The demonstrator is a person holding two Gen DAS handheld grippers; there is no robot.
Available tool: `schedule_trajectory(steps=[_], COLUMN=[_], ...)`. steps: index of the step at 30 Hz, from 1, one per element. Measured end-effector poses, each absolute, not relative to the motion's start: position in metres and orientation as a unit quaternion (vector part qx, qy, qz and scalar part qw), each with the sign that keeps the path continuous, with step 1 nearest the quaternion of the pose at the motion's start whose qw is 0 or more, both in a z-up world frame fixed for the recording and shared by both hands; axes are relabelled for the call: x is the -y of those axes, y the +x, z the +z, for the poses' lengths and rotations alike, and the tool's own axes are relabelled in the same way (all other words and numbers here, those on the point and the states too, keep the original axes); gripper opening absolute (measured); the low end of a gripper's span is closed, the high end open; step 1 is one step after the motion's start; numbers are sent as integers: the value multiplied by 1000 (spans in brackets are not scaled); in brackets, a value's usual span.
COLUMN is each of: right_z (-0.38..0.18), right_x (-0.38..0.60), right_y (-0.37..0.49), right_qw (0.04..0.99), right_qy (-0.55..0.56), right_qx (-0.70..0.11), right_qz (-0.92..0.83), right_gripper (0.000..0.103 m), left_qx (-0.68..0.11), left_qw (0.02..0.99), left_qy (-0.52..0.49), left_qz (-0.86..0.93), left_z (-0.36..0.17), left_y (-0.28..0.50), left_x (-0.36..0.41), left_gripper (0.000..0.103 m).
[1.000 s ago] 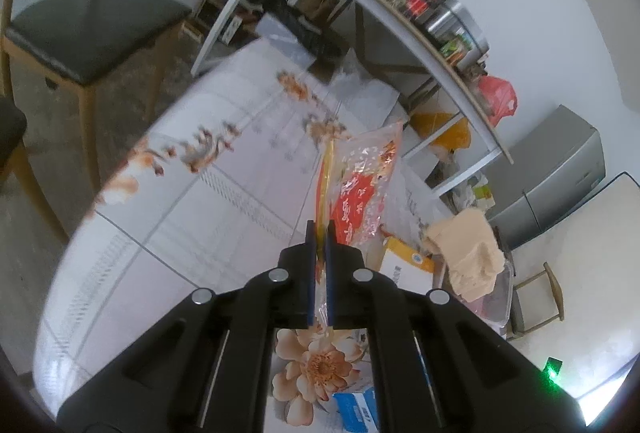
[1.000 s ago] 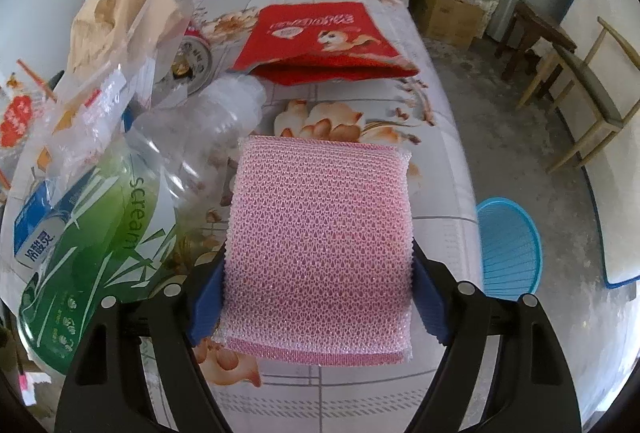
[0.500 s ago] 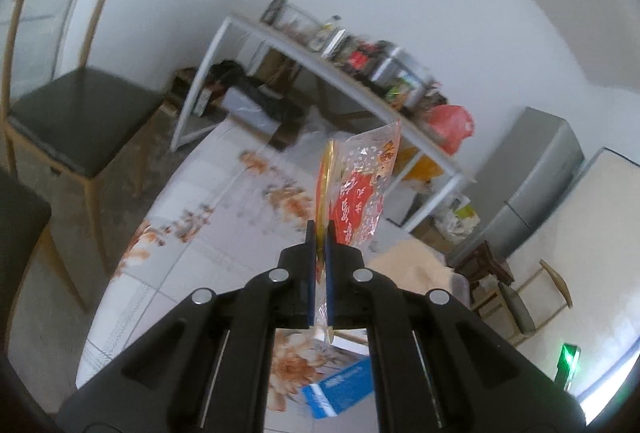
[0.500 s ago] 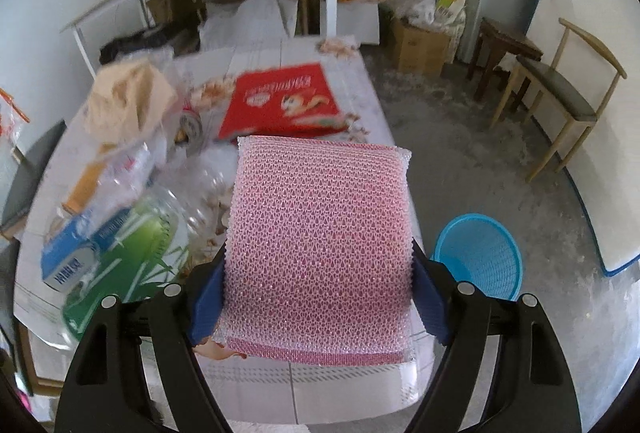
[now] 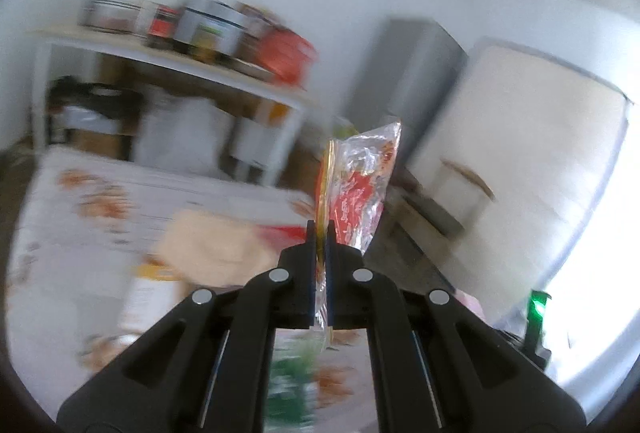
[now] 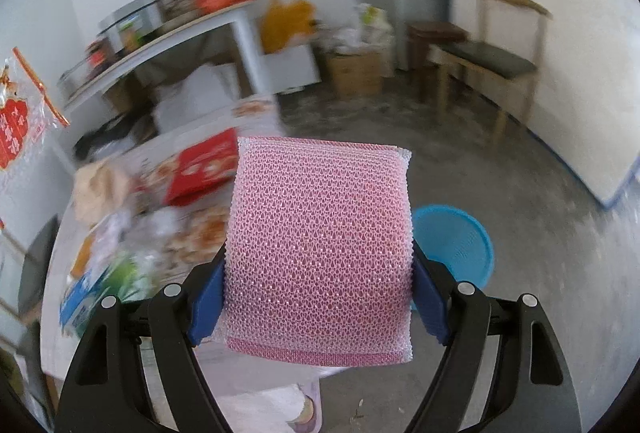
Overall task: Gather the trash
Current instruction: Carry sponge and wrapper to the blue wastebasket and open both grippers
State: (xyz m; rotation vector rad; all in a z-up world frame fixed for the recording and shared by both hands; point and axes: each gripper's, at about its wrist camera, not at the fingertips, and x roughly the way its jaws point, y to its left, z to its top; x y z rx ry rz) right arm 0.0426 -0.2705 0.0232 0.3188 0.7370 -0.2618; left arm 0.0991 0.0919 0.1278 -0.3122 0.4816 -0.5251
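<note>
Left wrist view: your left gripper (image 5: 320, 233) is clamping a crinkly red-and-clear snack wrapper (image 5: 360, 189), jaws pinched almost together on its edge. The wrapper is standing up past the fingertips and hanging free, touching nothing else. You're carrying it above the flower-print table (image 5: 132, 189), where a crumpled tan paper bag (image 5: 216, 245) and other litter are lying. The frame is smeared, so slow down before you release. A thin film like this is probably going to flutter, so get it low over the bin first.

Right wrist view: your right gripper (image 6: 318, 273) is holding a pink mesh scouring pad (image 6: 320, 253) across its width, blue pads (image 6: 206, 297) pressing both side edges, jaws set wide around it. The blue plastic basket (image 6: 460, 245) is sitting on the concrete floor just off the table's edge, partly hidden behind the pad. That's likely your drop target. Keep the pad level, bring it over the basket's mouth, then open. It's light and springy, so drop from close in to stop it bouncing out. The wrapper (image 6: 18, 113) is showing at far left, well short of the basket; drop one item at a time.
</note>
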Motion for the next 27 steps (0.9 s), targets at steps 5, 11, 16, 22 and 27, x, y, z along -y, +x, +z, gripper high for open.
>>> schedule_trajectory(steps=[5, 11, 16, 22, 27], right_z=[-5, -67, -132, -197, -244], right_x=[334, 407, 458, 495, 527], right_y=[22, 16, 32, 69, 102], right_qw=[887, 835, 782, 746, 722], right_qy=[258, 391, 482, 535, 571], right_qx=[-346, -347, -355, -357, -346], right_qz=[-164, -174, -170, -174, -181], right_gripper=[77, 77, 77, 79, 87], left_qx=[-318, -416, -470, -503, -533], left_qw=[878, 817, 787, 772, 754], left_qy=[-81, 17, 100, 133, 138], left_qz=[-348, -398, -387, -365, -357], left_z=[124, 78, 7, -60, -98], left_y=[148, 200, 218, 246, 254], left_x=[27, 178, 278, 354, 396], left_gripper=[2, 2, 2, 2, 71])
